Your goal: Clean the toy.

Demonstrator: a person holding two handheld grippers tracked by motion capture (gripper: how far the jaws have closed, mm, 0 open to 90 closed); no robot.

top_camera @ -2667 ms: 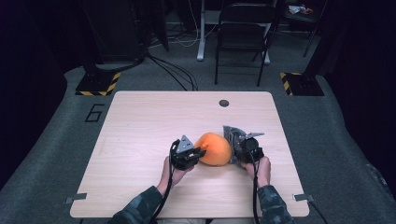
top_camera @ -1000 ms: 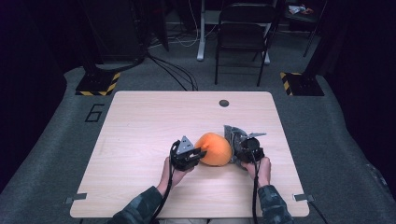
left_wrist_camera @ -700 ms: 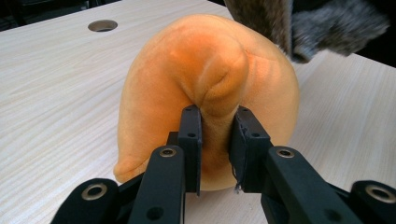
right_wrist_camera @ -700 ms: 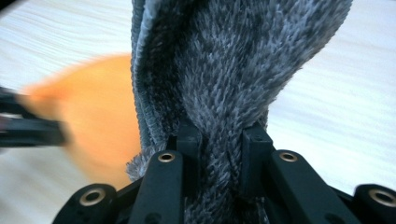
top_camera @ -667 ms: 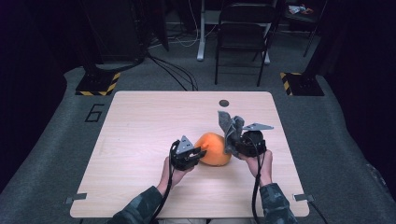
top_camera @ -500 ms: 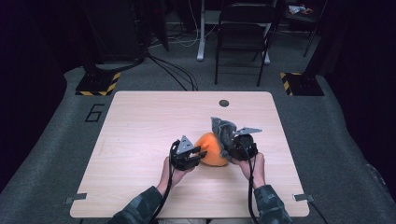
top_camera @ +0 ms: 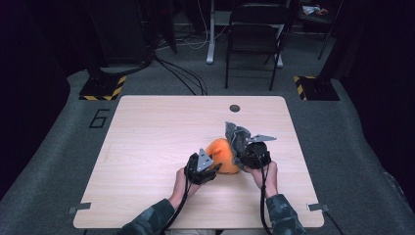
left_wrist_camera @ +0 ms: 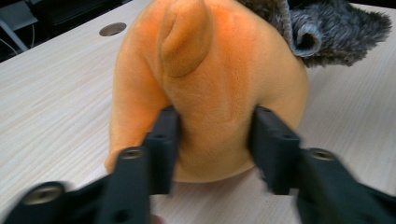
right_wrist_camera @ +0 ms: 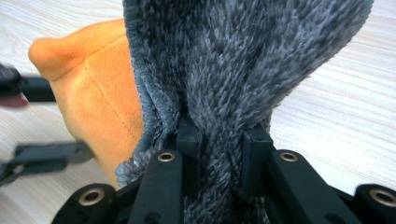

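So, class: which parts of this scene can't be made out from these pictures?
- Orange plush: its underside, hidden against the table, in all views.
- Grey furry cloth: its top, cut off by the right gripper view's upper edge.
- Left tongs: blurred near the left gripper view's bottom edge.

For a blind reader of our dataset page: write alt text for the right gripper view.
The right gripper is shut on a bunched fold of grey fuzzy fabric that rises between its black jaws. An orange plush toy sits beside the fabric on the pale wooden table, with the left gripper at its far side.
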